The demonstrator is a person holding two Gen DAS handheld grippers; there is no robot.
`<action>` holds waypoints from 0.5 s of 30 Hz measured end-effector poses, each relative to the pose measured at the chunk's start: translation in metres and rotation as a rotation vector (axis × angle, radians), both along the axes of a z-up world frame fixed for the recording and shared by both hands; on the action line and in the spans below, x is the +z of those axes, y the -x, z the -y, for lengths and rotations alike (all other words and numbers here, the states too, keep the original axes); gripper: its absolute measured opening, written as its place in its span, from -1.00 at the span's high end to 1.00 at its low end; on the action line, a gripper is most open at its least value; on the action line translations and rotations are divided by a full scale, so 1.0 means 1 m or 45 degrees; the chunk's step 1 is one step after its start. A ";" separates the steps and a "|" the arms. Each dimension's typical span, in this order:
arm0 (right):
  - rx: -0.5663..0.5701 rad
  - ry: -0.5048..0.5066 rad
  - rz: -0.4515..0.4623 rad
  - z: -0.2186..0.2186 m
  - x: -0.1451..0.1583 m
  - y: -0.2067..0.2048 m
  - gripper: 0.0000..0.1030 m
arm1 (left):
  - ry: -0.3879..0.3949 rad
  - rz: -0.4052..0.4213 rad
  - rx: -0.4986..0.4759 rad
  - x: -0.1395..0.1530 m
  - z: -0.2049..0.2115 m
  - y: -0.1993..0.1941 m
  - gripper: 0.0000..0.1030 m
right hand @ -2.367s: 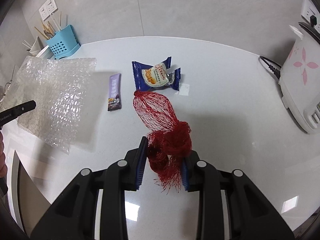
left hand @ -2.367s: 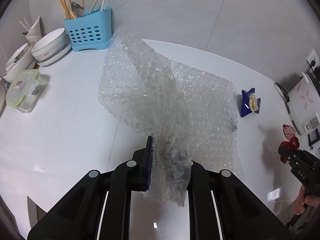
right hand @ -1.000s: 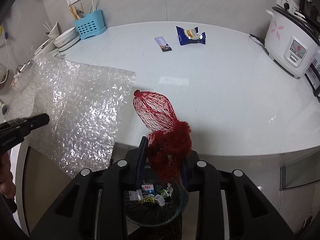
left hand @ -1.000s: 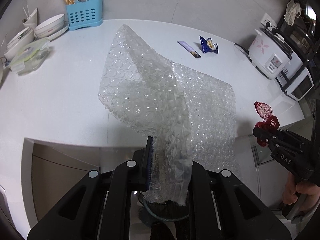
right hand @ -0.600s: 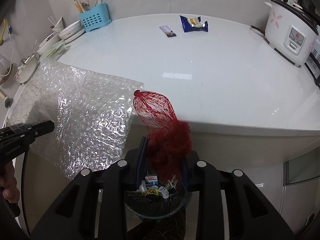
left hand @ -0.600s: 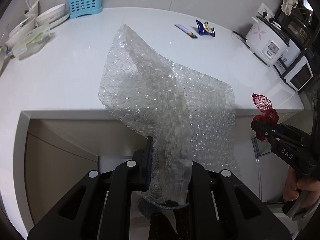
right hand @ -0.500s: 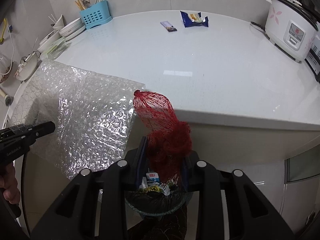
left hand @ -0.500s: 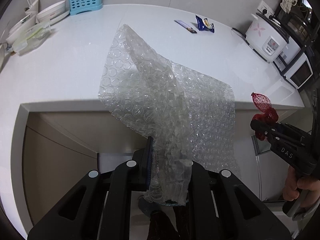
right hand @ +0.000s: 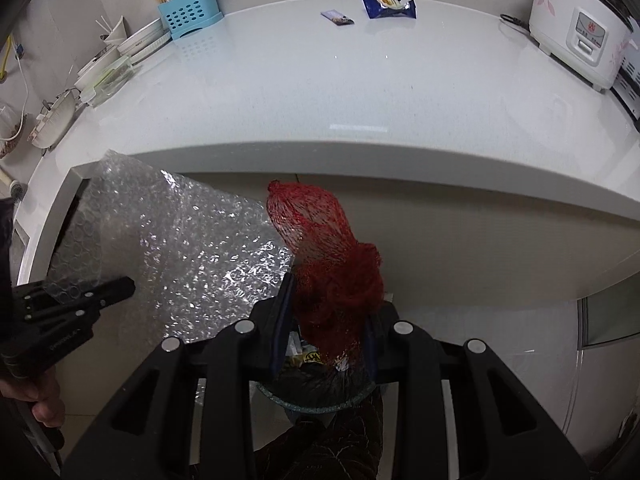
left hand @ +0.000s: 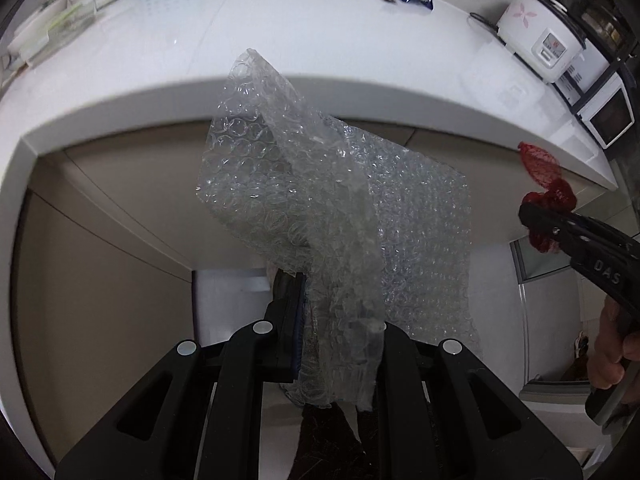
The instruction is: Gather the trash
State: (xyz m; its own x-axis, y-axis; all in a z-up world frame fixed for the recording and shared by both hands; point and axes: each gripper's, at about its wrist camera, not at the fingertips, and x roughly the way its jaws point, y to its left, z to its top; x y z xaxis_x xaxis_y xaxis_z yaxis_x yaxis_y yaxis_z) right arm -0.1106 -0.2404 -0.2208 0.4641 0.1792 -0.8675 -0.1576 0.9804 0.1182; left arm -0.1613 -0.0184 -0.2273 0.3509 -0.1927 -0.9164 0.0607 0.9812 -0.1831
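Observation:
A clear bubble wrap sheet hangs in front of the counter's edge, and my left gripper is shut on its lower end. In the right wrist view the same bubble wrap shows at the left beside the left gripper. My right gripper is shut on a bunched red mesh net, which also shows at the right of the left wrist view as red mesh net. Below the right gripper a trash bin with wrappers in it peeks out. A blue snack packet and a purple wrapper lie on the white counter.
A white rice cooker stands at the counter's right end, with a microwave beyond it. A blue utensil holder, bowls and plates crowd the left back. Beige cabinet fronts run under the counter's edge.
Both grippers have drawn back off the counter and sunk below its edge, carrying the bubble wrap and the red net. The trash bin has come closer under the right gripper.

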 end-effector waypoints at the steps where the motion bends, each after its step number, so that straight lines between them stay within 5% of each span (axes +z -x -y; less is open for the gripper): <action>1: -0.002 0.003 -0.006 0.001 -0.002 0.002 0.46 | 0.004 -0.012 0.003 -0.006 0.001 0.000 0.77; 15: -0.042 0.025 -0.077 0.014 -0.021 0.023 0.46 | -0.056 -0.160 -0.058 -0.073 0.037 -0.014 0.76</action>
